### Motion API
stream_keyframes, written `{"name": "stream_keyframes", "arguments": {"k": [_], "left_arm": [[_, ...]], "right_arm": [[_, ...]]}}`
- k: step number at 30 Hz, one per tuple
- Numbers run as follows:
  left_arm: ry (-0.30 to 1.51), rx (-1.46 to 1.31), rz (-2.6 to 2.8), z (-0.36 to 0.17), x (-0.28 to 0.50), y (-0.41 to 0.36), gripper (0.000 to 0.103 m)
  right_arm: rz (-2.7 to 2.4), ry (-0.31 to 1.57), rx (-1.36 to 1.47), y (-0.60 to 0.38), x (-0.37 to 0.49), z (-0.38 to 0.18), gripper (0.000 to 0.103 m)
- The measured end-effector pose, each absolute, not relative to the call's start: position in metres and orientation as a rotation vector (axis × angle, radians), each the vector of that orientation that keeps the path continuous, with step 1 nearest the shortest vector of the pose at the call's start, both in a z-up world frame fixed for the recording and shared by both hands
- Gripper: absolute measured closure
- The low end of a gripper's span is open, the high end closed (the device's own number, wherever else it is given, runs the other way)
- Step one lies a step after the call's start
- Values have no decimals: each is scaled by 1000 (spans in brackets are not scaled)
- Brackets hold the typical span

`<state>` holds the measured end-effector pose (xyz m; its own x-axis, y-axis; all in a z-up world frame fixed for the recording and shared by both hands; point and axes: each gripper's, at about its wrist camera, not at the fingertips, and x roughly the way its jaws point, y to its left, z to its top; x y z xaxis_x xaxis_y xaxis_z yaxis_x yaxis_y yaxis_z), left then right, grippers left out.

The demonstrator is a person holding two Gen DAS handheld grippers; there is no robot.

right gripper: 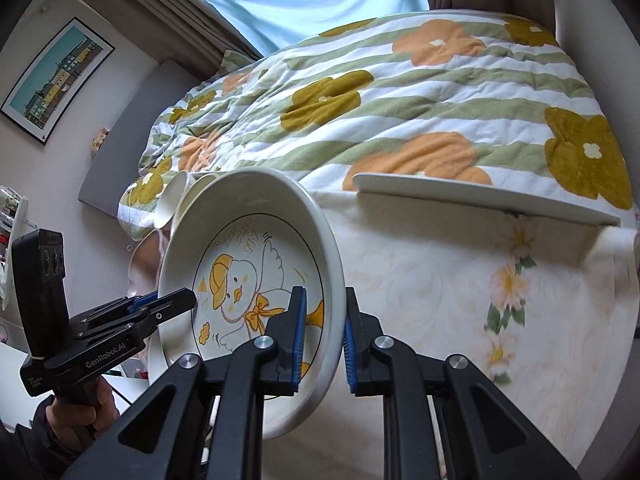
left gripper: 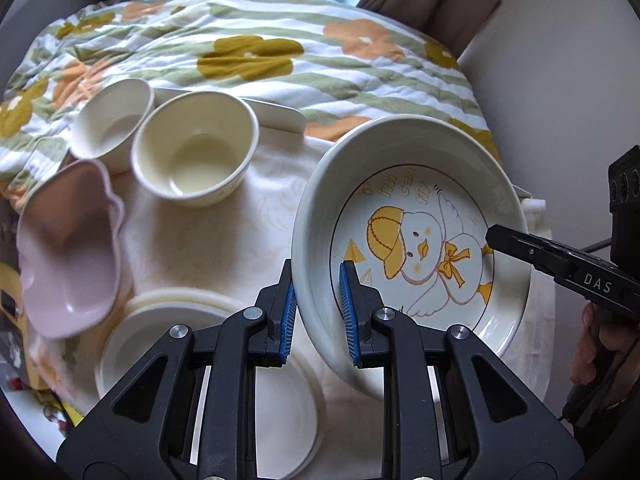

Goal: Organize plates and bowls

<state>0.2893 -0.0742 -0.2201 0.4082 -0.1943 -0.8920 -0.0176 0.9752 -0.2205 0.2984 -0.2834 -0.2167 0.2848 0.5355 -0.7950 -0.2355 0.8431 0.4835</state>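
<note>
Duck plate (left gripper: 416,240) is being gripped at opposite rims by left gripper (left gripper: 318,312) and right gripper (right gripper: 325,340), jaws clamped, probably for stacking on plates (left gripper: 208,344).

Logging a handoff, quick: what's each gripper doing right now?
Left gripper: shut on the duck plate's rim.
Right gripper: shut on the same plate's opposite rim.

Left wrist view close at duck plate (left gripper: 416,248) left rim, right wrist opposite rim, both sharing it
</note>
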Motion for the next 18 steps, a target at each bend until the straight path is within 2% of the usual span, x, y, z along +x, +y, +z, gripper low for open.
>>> {"name": "stream_keyframes", "arguments": {"k": [11, 18], "left_arm": [[1152, -272, 1, -212, 199, -2, 85], [1170, -279, -1, -220, 176, 27, 85]], "right_arm": [[635, 1205, 308, -221, 231, -226, 88], [624, 1204, 299, -191, 206, -230, 88]]}}
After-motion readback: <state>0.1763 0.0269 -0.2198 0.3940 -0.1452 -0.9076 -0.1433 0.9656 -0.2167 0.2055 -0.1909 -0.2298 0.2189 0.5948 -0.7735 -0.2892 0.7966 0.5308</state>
